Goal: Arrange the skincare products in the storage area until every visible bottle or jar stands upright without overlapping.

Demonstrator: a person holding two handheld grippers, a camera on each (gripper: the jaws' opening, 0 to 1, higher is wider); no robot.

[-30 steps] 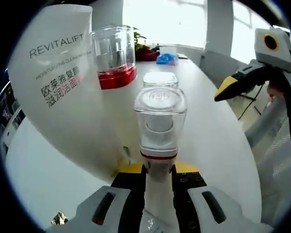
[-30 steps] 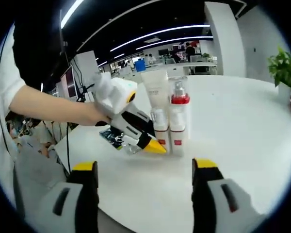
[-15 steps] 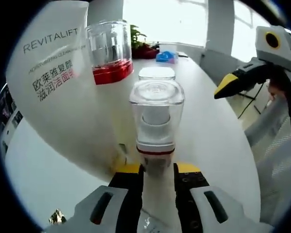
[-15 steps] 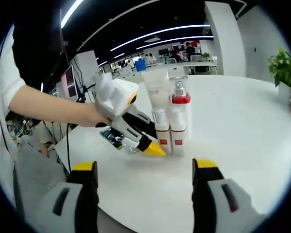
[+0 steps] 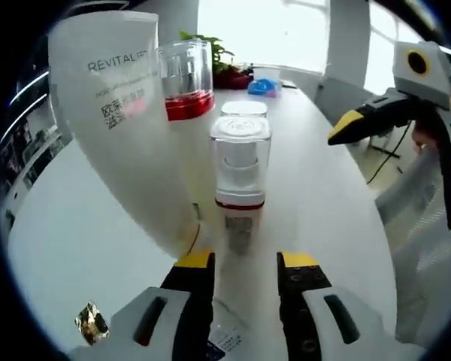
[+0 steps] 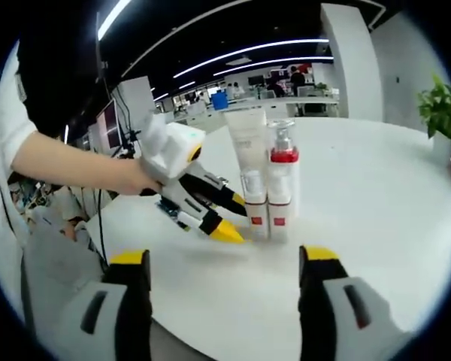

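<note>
On the white round table [image 5: 83, 226] stands a tight group of skincare items. A white Revitalift tube [image 5: 116, 113] rises at the left. Beside it is a tall clear-capped bottle with a red band [image 5: 186, 75]. A small pump bottle with a clear cap [image 5: 240, 180] stands upright just ahead of my left gripper [image 5: 246, 263], which is open and not touching it. A second small clear cap [image 5: 244, 109] shows behind. In the right gripper view the tube [image 6: 248, 147], tall bottle [image 6: 283, 162] and two small bottles [image 6: 256, 207] stand together, the left gripper [image 6: 233, 216] at their left. My right gripper [image 6: 224, 259] is open and holds nothing.
A potted plant [image 5: 229, 74] and a blue object [image 5: 259, 88] sit at the table's far side. A crumpled foil scrap [image 5: 90, 322] lies near my left gripper. The person's arm [image 6: 75, 169] reaches in from the left. The table edge [image 6: 233, 342] is near.
The left jaws, earlier closed on the small pump bottle's body, have parted and drawn back; the bottle now stands free. The right gripper has stayed in place.
</note>
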